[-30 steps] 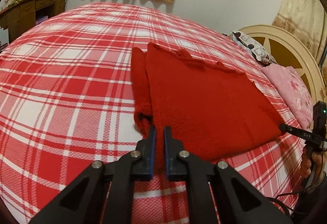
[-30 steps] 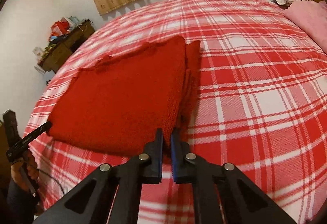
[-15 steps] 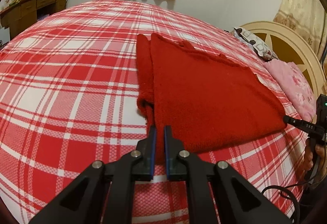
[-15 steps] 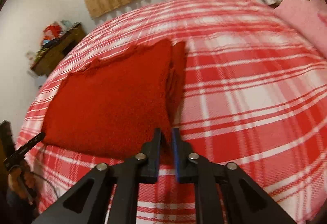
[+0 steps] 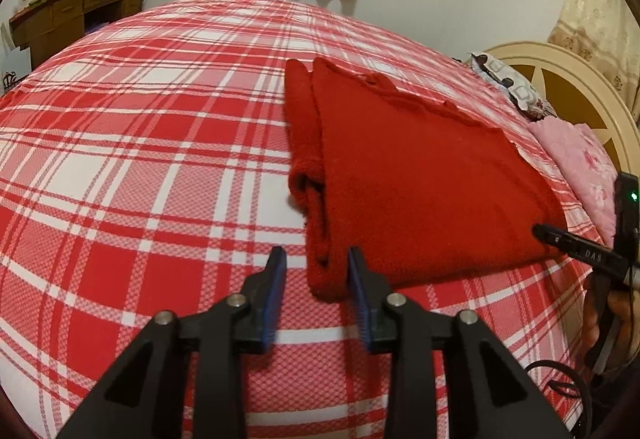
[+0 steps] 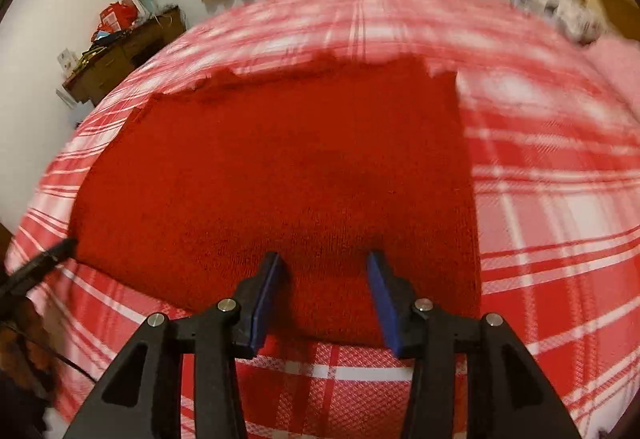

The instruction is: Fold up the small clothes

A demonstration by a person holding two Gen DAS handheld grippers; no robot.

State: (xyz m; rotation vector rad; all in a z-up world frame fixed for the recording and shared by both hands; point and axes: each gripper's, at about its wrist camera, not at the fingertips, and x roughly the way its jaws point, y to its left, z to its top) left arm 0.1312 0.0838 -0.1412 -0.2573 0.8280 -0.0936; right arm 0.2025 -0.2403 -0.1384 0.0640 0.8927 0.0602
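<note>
Both grippers have released: left gripper (image 5: 316, 261) and right gripper (image 6: 326, 265) now gape wide, holding nothing. Folded red sweater (image 5: 408, 179) lies centre-right on the plaid bedspread (image 5: 140, 159).

A red knitted sweater (image 5: 420, 183) lies folded flat on a red-and-white plaid bed (image 5: 140, 167). In the left wrist view it forms a broad rectangle running from 12 o'clock down toward 4 o'clock. A narrower folded strip lies along its 9 o'clock edge, its layered end facing the camera. The top surface looks smooth, with a slightly uneven far edge.
</note>
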